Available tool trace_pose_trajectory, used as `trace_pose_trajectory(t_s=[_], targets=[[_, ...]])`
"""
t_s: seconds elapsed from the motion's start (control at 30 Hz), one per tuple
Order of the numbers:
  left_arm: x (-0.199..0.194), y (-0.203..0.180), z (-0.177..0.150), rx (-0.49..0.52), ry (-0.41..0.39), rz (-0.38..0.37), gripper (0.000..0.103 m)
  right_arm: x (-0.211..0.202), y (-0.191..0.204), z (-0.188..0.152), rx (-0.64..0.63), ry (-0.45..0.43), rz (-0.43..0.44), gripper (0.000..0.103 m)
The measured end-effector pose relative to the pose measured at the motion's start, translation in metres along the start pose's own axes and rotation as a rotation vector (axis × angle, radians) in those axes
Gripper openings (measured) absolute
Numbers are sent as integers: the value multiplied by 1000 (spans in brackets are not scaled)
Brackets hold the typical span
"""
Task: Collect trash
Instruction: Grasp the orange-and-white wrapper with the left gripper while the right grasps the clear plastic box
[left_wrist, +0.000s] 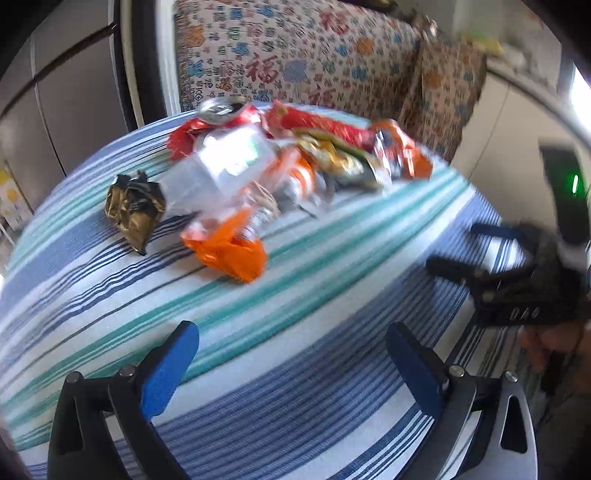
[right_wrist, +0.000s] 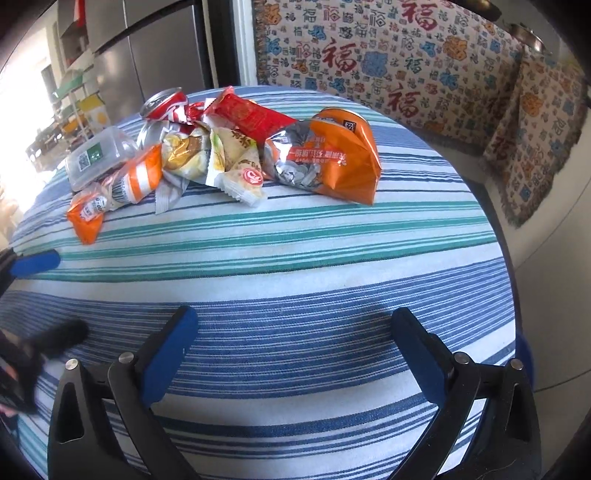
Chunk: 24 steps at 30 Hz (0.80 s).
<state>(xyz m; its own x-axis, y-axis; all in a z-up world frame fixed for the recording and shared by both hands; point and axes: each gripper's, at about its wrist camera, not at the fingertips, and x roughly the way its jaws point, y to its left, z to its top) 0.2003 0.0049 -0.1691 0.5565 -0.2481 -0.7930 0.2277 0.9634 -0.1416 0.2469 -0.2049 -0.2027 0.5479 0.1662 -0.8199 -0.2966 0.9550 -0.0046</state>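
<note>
A pile of trash lies at the far side of a round table with a striped cloth (left_wrist: 295, 295) (right_wrist: 295, 258). It holds a red can (left_wrist: 221, 109) (right_wrist: 164, 103), a clear plastic box (left_wrist: 218, 162) (right_wrist: 98, 155), a large orange snack bag (right_wrist: 332, 158), a small orange wrapper (left_wrist: 229, 247) (right_wrist: 86, 214), a red wrapper (right_wrist: 251, 114) and a crumpled gold-black wrapper (left_wrist: 135, 208). My left gripper (left_wrist: 291, 343) is open and empty, well short of the pile. My right gripper (right_wrist: 293, 328) is open and empty over the near side of the table; it also shows at the right of the left wrist view (left_wrist: 465, 247).
A bench with a patterned cover (right_wrist: 388, 55) (left_wrist: 314, 55) runs behind the table, with a matching cushion (right_wrist: 535, 140) at the right. Grey cabinets (right_wrist: 147, 48) stand at the back left. The table's edge falls off at the right.
</note>
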Motion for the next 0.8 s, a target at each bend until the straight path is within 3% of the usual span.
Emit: trace_pose_trajectory(t_s=[0.17, 0.33, 0.4, 0.47, 0.73, 0.8], targets=[[6, 41, 28, -65, -13, -64, 103, 0, 0, 0, 0, 0, 0, 103], [22, 45, 47, -8, -19, -95, 98, 0, -1, 0, 0, 0, 1, 103], [21, 35, 50, 50, -29, -68, 75, 0, -1, 0, 1, 0, 2, 103], [19, 26, 48, 82, -29, -43, 42, 0, 0, 0, 3, 0, 3, 103], [-18, -3, 1, 45, -15, 9, 41, -2, -5, -4, 5, 0, 6, 103], [-27, -11, -14, 32, -1, -11, 43, -4, -8, -7, 8, 0, 4, 103]])
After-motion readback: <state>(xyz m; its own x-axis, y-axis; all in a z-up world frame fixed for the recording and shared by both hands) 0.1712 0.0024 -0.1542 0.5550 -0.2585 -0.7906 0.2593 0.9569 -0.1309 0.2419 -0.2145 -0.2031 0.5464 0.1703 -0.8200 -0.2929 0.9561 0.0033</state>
